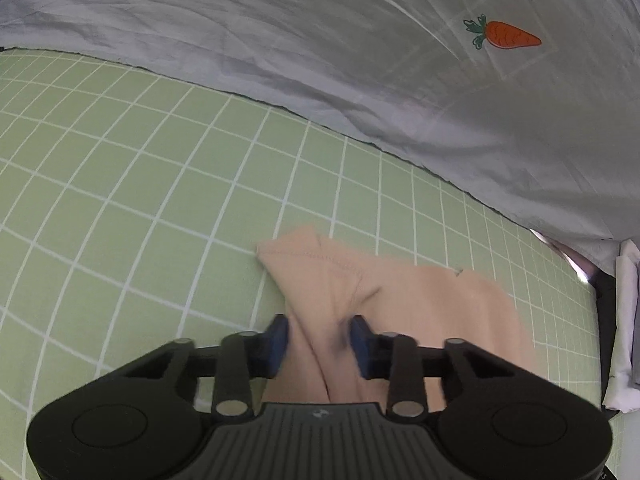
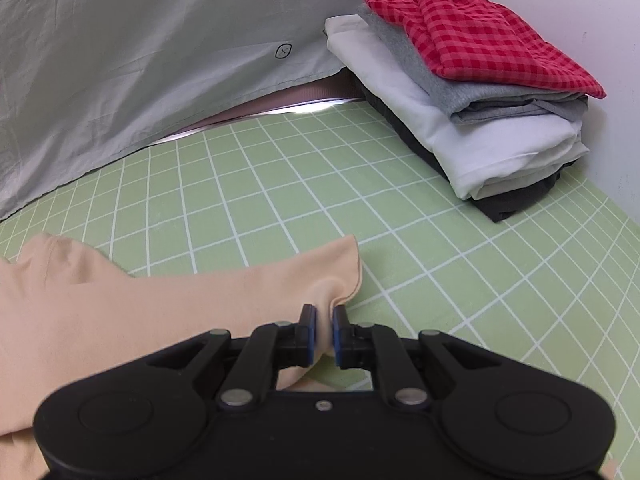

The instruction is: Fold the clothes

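Observation:
A peach garment [image 1: 420,300] lies crumpled on the green checked sheet [image 1: 160,200]. In the left wrist view my left gripper [image 1: 320,340] has its blue pads against a bunched fold of this cloth, and creases run in between them. In the right wrist view the same peach garment [image 2: 160,304] spreads to the left, and my right gripper [image 2: 324,332] is shut on a pinched ridge near its hemmed corner. The rest of the garment under both grippers is hidden.
A grey duvet [image 1: 280,40] with a carrot print [image 1: 504,35] covers the far side of the bed. A stack of folded clothes [image 2: 480,80], topped by a red checked piece, sits at the right against a white wall [image 2: 580,20]. Green sheet [image 2: 440,260] lies between the stack and the garment.

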